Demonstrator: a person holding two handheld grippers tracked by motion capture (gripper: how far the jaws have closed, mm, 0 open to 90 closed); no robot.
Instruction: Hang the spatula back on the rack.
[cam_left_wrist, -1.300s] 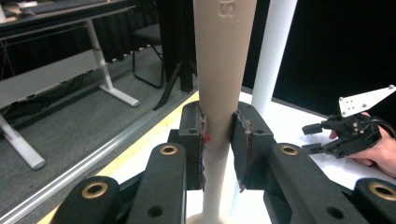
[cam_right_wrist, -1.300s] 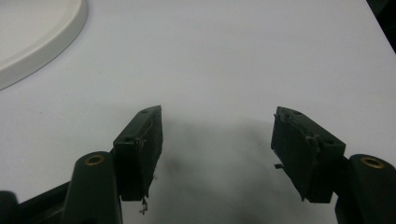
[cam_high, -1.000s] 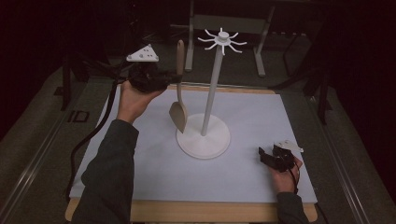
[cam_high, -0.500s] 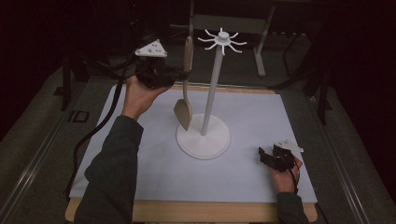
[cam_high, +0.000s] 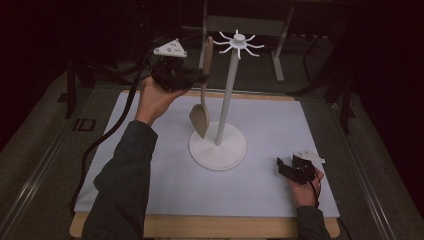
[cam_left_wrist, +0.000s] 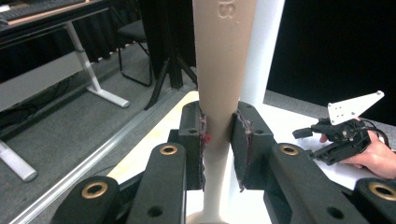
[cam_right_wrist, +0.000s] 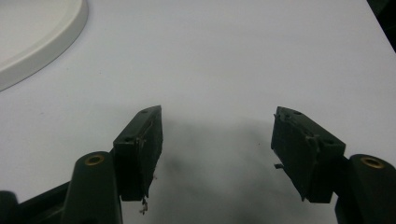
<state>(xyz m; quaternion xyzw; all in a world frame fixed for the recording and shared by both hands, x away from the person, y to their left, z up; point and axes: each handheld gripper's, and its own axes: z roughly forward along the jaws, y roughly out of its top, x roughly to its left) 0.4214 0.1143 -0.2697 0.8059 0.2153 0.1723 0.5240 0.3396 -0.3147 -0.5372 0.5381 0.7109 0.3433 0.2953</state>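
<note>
A tan wooden spatula (cam_high: 202, 95) hangs upright, blade down, beside the white rack's pole (cam_high: 227, 97). My left gripper (cam_high: 200, 77) is shut on its handle (cam_left_wrist: 219, 79), held up high at the left of the rack. The spatula's top end reaches near the spoked hook ring (cam_high: 239, 41) on the pole's top. The blade (cam_high: 200, 121) hovers above the rack's round white base (cam_high: 218, 147). My right gripper (cam_high: 282, 166) rests low on the white mat at the right, jaws open and empty; its fingertips (cam_right_wrist: 140, 133) sit just over the mat.
The white mat (cam_high: 150, 165) covers the wooden table (cam_high: 210, 227). A grey desk frame (cam_high: 280, 50) stands behind the table. In the left gripper view, the right hand with its gripper (cam_left_wrist: 343, 135) lies on the mat. The rack's base edge (cam_right_wrist: 42, 32) lies left of the right gripper.
My left gripper has lifted the spatula and carried it right, toward the pole. The spatula's top now stands close to the hook ring. The right gripper has stayed put.
</note>
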